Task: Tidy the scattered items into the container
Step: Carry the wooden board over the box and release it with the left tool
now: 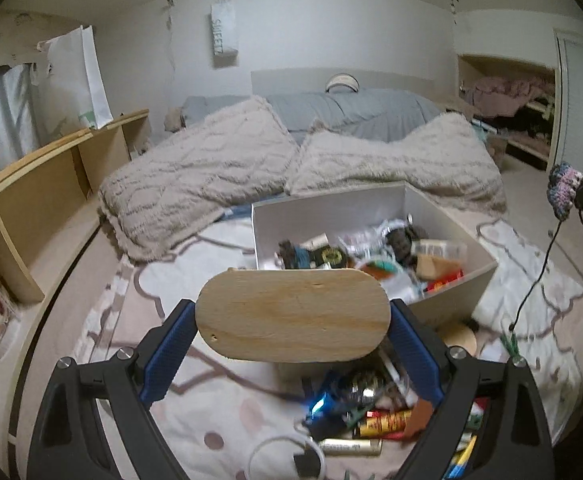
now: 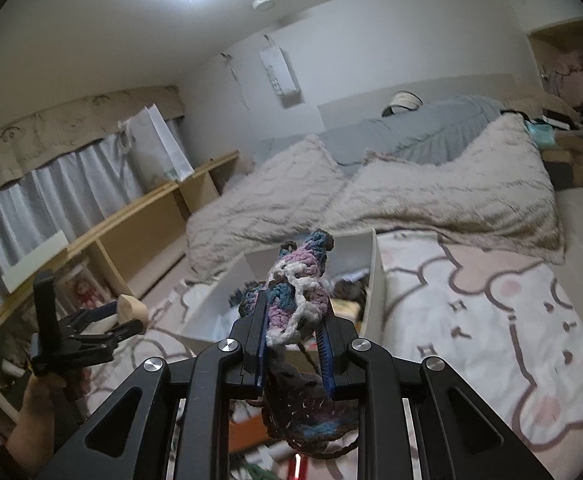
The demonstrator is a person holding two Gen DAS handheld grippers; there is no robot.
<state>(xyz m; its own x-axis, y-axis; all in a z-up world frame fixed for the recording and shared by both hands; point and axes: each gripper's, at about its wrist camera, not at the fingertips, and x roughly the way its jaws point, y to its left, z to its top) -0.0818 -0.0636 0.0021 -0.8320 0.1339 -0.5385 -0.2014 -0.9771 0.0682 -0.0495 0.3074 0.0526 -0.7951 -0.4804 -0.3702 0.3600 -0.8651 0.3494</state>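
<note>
Bedroom, floor level. A patterned bear blanket (image 2: 491,320) is spread on the floor, with two shaggy beige cushions (image 1: 195,176) behind it and a low wooden shelf (image 1: 43,184) along the wall.

Container: a white open box (image 1: 443,216) sitting on the blanket, already part full of mixed small goods. More loose items (image 1: 371,412) lie on the blanket in front of it: tubes, packets and a white cable, not all of which can be identified.

Left gripper (image 1: 293,320): fingers spread wide and clamped on the two ends of a flat oval wooden board (image 1: 291,314), held clear of the blanket, on the near side of the box. Judgement: the board is stiff and fairly light, with a smooth face, so the grip across its length looks secure provided the pads (image 1: 175,344) stay square on the rounded ends; any tilt could let it pivot.

Right gripper (image 2: 293,344): fingers drawn close together, pinching a crocheted yarn piece (image 2: 299,292) in purple, blue and white. It is raised above the box's near corner; part stands up past the fingertips and part droops below. A dark strand trails from it. Judgement: soft, very light and not fragile. It compresses under the pinch, and the loose tail could snag on the box wall. Best taken at the bunched middle, as it is now.

A hand (image 2: 31,412) is visible beneath the left tool.
</note>
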